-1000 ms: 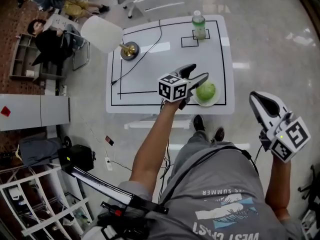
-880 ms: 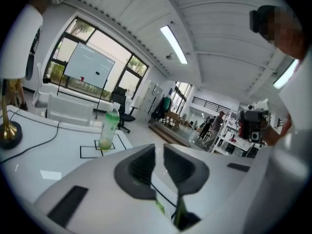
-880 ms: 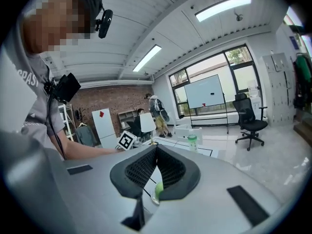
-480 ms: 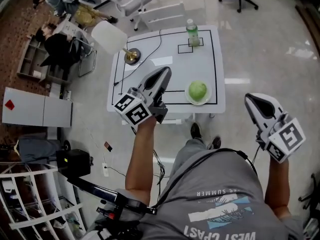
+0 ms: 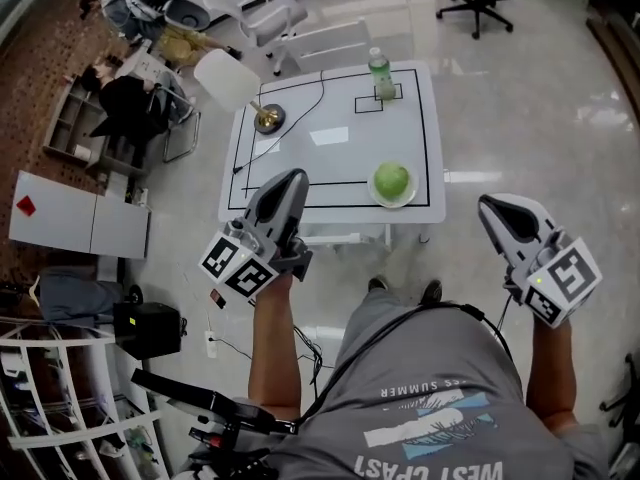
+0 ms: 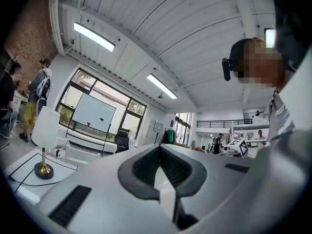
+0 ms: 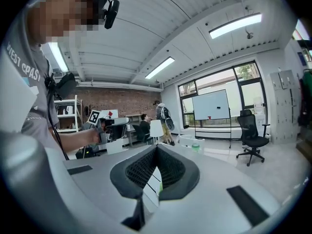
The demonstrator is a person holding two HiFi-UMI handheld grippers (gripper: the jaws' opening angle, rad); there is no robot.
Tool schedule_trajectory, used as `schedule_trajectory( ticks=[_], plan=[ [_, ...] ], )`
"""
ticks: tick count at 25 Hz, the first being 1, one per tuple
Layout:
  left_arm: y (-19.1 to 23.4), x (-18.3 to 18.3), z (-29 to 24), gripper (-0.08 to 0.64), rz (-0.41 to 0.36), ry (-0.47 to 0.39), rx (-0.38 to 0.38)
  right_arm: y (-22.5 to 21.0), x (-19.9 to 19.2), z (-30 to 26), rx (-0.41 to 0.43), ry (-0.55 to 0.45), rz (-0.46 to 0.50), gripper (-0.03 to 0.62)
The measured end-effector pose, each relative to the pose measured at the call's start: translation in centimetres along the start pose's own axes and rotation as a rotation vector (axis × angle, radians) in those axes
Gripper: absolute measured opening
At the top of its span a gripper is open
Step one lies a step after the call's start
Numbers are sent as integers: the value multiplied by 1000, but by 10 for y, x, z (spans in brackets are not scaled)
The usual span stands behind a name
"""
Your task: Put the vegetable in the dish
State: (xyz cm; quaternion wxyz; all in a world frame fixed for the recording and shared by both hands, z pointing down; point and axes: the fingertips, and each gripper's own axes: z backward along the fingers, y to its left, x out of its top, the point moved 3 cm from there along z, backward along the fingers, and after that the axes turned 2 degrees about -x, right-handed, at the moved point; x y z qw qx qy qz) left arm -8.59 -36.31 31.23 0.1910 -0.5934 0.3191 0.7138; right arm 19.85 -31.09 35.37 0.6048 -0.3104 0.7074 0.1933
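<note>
A round green vegetable (image 5: 392, 179) lies in a white dish (image 5: 377, 197) near the front right corner of the white table (image 5: 330, 158). My left gripper (image 5: 289, 180) is held off the table's front left edge, well left of the dish, shut with nothing between its jaws; in the left gripper view its tips (image 6: 160, 148) meet. Out to the right of the table, over the floor, my right gripper (image 5: 490, 206) is also shut and empty, its tips (image 7: 157, 148) touching. The vegetable shows as a green sliver between the right jaws' lower gap.
A plastic bottle (image 5: 379, 74) stands in a taped square at the table's far side. A lamp with a white shade (image 5: 226, 78) and brass base (image 5: 266, 118) sits at the far left, its cable trailing across. Chairs (image 5: 300, 28) and seated people (image 5: 130, 98) are beyond the table; a shelf (image 5: 60, 398) stands at lower left.
The left gripper drew back from beside the dish, towards me and leftwards off the table, and its jaws went from open to shut. The vegetable stays in the dish.
</note>
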Motion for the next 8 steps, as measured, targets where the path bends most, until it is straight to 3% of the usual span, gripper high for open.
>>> schedule_trajectory(
  ticks=[3,8],
  plan=[
    [-6,3,18,7,14,-32,-10,18,0,1,11,10,3,5],
    [-10,1,39,8,45,-53,-69,48,-5,11,-48,34,-3,5]
  ],
)
